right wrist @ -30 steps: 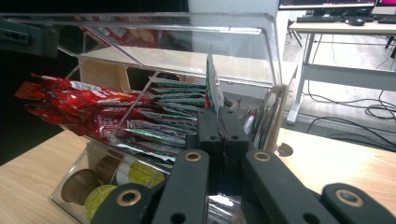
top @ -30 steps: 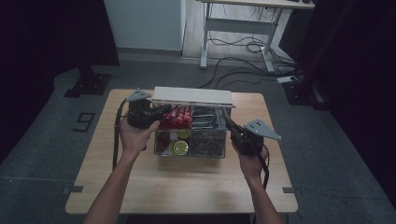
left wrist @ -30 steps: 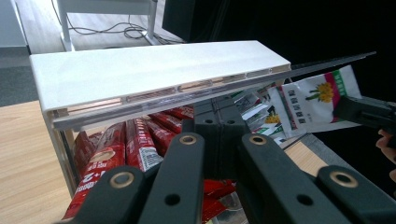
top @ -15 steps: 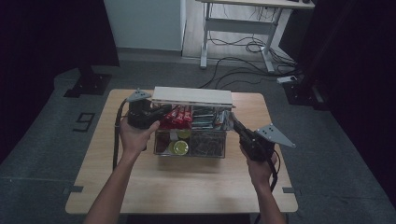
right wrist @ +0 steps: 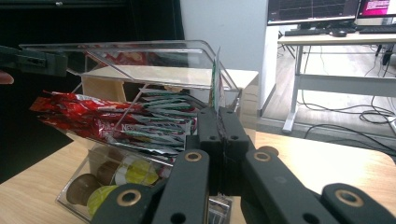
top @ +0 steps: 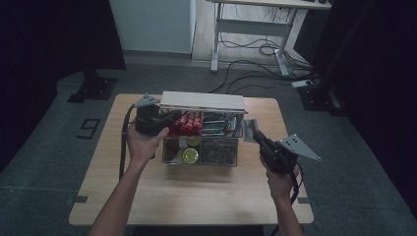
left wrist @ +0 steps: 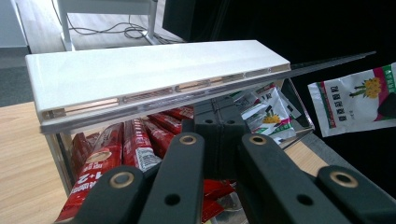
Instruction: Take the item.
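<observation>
A clear box (top: 216, 158) stands mid-table with its white-topped lid (top: 202, 102) raised. My left gripper (top: 173, 118) is shut on the lid's clear edge and holds it up; in the left gripper view the jaws (left wrist: 217, 116) meet under the lid (left wrist: 154, 70). Red sachets (top: 189, 122) and green-and-white sachets (top: 219, 124) fill the upper tray, with round capsules (top: 189, 155) below. My right gripper (top: 254, 133) is shut on one green-and-white sachet (top: 249, 130) just right of the box. That sachet (right wrist: 216, 79) shows edge-on between the right jaws (right wrist: 218, 112), and flat in the left gripper view (left wrist: 350, 100).
The box sits on a wooden table (top: 196, 196) with bare room in front and on both sides. Behind the table are a desk frame (top: 246, 29) with cables on the floor and a black stand base (top: 96, 88).
My right gripper has drawn away from the box to the right with the sachet in its jaws. The left gripper and the lid have stayed put.
</observation>
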`<state>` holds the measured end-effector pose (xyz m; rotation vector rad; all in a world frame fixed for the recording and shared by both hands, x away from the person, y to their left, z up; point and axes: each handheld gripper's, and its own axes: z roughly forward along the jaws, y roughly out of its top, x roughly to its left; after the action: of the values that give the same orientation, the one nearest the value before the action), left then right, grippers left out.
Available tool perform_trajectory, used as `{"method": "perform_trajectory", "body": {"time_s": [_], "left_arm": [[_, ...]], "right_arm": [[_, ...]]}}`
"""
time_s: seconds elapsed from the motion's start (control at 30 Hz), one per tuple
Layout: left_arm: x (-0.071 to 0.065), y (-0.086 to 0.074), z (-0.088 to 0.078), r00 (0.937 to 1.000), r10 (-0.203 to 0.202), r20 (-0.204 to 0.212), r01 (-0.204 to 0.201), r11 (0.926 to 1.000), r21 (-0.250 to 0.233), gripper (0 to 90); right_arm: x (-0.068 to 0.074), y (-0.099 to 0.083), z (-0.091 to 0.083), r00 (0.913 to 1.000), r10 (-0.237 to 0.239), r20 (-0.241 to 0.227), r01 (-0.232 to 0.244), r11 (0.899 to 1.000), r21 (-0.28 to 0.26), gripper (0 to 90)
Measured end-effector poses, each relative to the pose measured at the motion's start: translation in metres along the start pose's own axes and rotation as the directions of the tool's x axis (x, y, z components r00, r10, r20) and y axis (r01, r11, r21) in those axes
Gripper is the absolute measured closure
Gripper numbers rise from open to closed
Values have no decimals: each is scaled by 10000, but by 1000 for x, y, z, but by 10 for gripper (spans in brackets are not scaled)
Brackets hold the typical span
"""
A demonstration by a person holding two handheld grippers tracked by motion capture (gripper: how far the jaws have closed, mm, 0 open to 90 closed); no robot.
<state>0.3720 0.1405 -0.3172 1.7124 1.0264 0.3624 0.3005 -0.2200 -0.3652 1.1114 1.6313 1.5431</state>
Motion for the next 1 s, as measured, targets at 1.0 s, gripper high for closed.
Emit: {"method": "perform_trajectory", "body": {"time_s": [1.0], "left_arm": [[-2,0,0,10000,29,-11,-29,10000,-1,897]], "right_arm": [[-23,-29,-11,9980,366,513,-388,9983,428,890]]}}
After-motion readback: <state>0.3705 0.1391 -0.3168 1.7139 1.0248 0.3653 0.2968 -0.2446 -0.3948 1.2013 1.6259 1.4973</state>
